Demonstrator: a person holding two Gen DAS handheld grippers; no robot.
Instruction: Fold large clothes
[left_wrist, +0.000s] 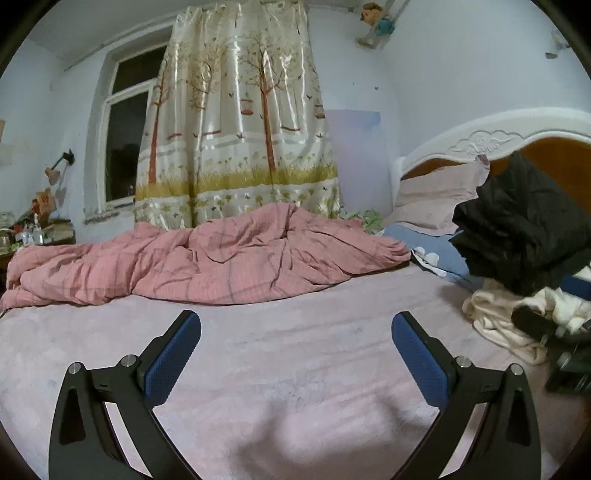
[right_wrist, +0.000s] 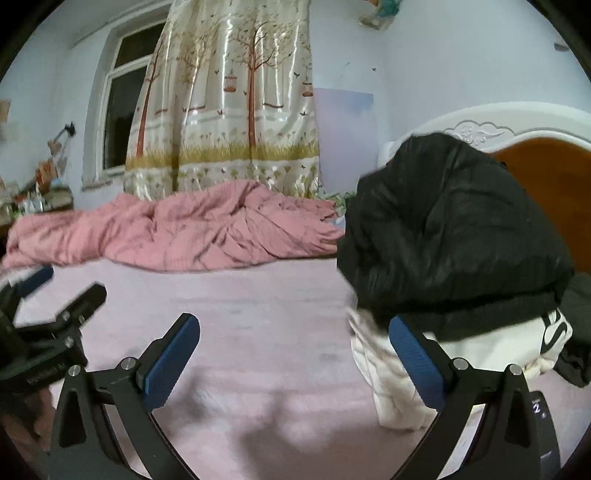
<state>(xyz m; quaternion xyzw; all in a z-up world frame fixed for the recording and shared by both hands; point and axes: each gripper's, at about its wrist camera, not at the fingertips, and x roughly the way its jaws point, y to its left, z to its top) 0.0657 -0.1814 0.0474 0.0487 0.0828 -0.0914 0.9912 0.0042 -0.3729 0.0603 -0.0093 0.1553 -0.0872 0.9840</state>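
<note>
Hovering wide apart over bare pale pink bedsheet (left_wrist: 295, 369), gripping nothing: left gripper (left_wrist: 296, 326) at lower centre. Spreading equally wide, right gripper (right_wrist: 294, 330), its right blue-padded finger (right_wrist: 415, 360) overlapping crumpled cream-white garment (right_wrist: 391, 387) at lower right. Sitting above that, bulky black quilted jacket (right_wrist: 450, 236). Lying beyond, across mid-frame, rumpled pink checked duvet (left_wrist: 207, 258).

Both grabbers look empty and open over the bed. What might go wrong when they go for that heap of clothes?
The black garment sits on top of the white one, so pulling the white one may tip the heap. The right gripper is close to both, and its fingers might pinch two layers at once. The pink quilt takes up the far side of the bed, leaving less room to spread a large garment.
</note>
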